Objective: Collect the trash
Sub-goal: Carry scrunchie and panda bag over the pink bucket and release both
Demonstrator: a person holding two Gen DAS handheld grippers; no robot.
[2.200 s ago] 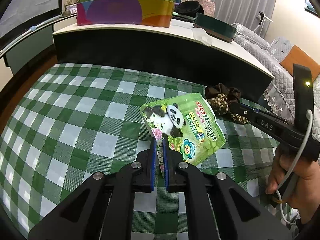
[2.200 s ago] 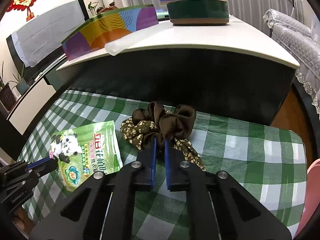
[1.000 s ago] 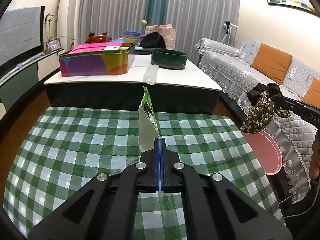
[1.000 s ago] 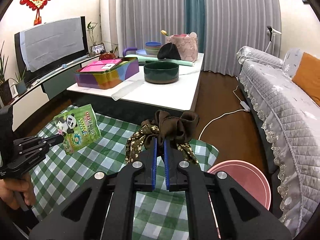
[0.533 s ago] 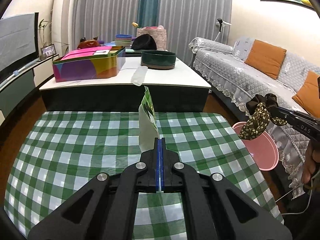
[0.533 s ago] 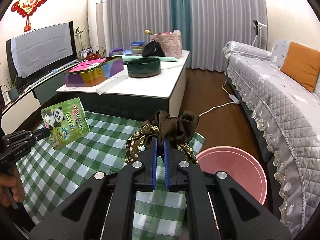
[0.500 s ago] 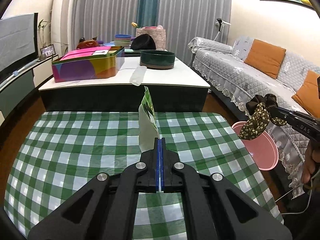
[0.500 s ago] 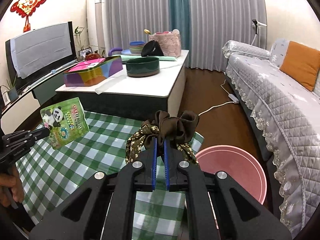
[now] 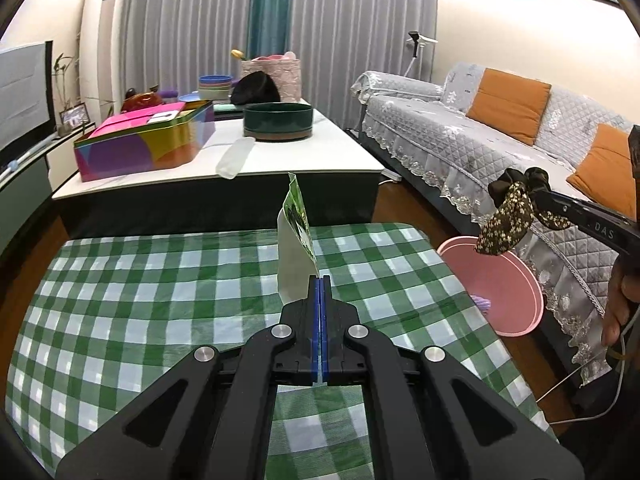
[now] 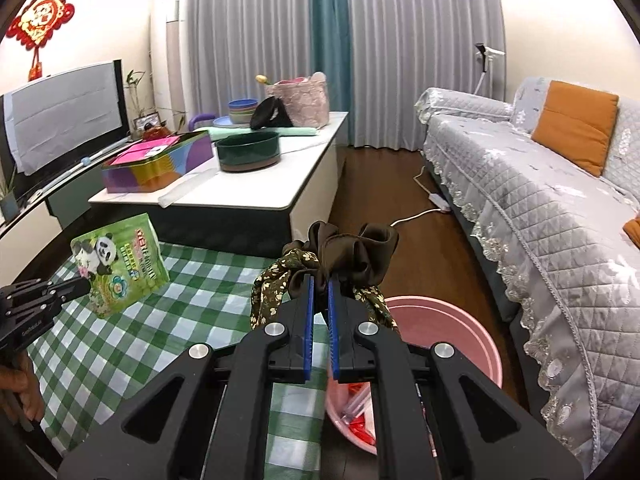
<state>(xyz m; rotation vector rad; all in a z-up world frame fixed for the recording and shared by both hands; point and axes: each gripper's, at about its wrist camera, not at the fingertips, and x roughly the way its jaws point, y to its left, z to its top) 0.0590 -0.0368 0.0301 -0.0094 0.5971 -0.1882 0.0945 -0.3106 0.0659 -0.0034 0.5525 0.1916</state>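
Both grippers now lifted above checkered cloth (sofa right)

Glossy printed plastic snack pouch, satin-sheen fabric scrunchie, smooth pink plastic bin, woven checked cloth.

Left hand-held gripper: black linkage arms, silver screws, blue pads. Right hand-held gripper matches; white cable, bare-skinned hand.

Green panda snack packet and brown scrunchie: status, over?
Left gripper shut on green panda snack packet, held above checked cloth. Right gripper shut on brown fabric scrunchie, near pink plastic bin. Nothing blocking bin.
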